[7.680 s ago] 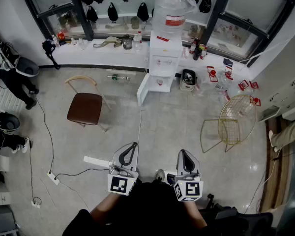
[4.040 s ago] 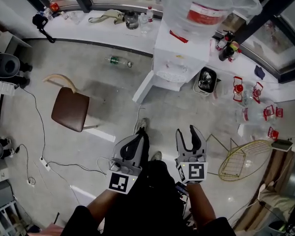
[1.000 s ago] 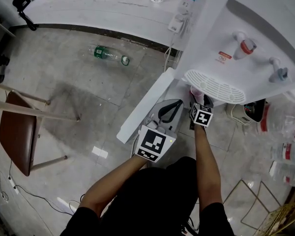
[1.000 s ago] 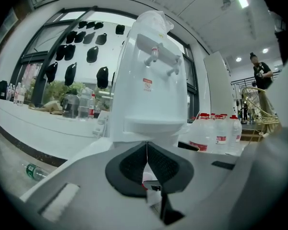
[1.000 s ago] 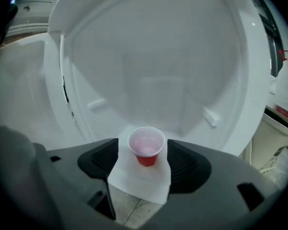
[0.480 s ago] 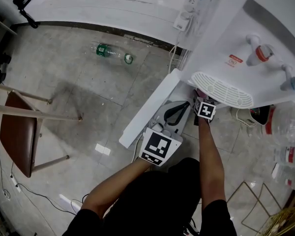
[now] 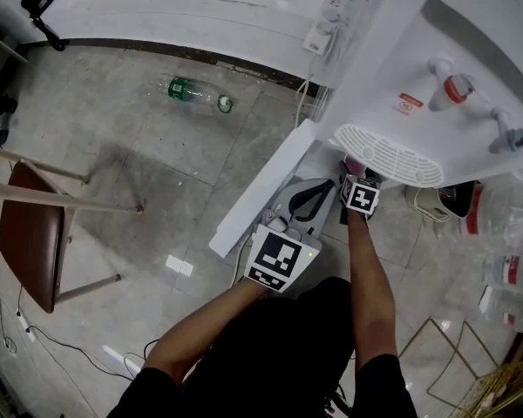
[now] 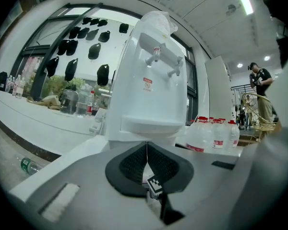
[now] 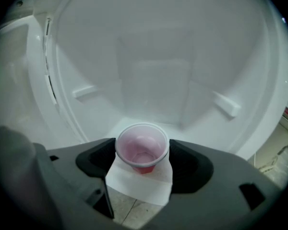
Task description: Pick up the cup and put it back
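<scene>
- Two grippers worked at the foot of a white water dispenser [image 7: 392, 68]; only the right gripper view looked into its lower compartment [image 9: 149, 75], where the pink cup [image 9: 141, 145] stood upright on the white base
- The right gripper [image 9: 142, 153] was released, its jaws spread wide to either side of the cup's rim, close beside it with no squeeze showing
- The head view hid that cup almost wholly: the drip tray [image 7: 385, 153] overhung it at twelve o'clock of the right gripper, leaving a sliver of pink
- The left gripper [image 8: 147, 152] was clenched on nothing, jaws pressed together, held at eight o'clock of the right one, outside the compartment
- Solely the left gripper view showed the taps [image 8: 158, 61] from in front, water jugs [image 8: 211, 135] at three o'clock and a person [image 8: 260, 78] far off at two
- The open cabinet door [image 7: 261, 185] stood at nine o'clock of the grippers; a green bottle [image 7: 196, 94] lay on the tiled floor [image 7: 157, 164] at eleven, a brown chair [image 7: 26, 233] at nine, well apart
</scene>
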Action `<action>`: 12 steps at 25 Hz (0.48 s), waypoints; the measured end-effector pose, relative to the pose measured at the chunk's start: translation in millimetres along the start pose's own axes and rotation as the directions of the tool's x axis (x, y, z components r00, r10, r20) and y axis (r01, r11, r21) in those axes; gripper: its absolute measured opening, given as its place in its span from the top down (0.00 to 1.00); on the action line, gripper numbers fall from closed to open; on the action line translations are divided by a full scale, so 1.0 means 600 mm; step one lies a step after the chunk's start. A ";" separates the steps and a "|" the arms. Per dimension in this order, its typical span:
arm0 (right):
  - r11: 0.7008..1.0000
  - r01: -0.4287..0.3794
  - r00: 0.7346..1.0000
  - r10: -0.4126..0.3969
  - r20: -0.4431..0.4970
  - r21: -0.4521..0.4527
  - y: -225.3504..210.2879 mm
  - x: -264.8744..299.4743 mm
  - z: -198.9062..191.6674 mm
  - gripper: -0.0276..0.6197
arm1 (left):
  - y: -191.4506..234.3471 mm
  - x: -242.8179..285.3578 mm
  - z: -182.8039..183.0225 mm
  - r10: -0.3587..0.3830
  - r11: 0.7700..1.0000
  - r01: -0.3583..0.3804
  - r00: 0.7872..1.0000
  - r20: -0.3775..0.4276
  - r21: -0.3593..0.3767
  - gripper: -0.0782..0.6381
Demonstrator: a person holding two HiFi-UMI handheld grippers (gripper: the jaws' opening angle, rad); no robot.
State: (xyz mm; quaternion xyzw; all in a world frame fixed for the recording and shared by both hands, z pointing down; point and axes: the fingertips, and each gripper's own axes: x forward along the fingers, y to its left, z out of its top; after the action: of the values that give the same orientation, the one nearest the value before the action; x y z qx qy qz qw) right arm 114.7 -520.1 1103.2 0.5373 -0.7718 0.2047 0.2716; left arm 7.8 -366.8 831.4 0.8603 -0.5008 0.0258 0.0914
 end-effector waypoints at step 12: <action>0.996 -0.083 0.996 0.084 0.017 -0.013 0.024 -0.158 0.004 0.44 | -0.069 -0.043 0.046 -0.084 0.992 0.082 0.996 0.015 0.100 0.88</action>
State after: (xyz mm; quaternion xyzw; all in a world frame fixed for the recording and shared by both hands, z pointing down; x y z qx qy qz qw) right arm 127.0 -448.7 1040.1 0.5047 -0.7972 0.2064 0.2592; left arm 29.4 -330.0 795.5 0.8841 -0.4636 0.0387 0.0449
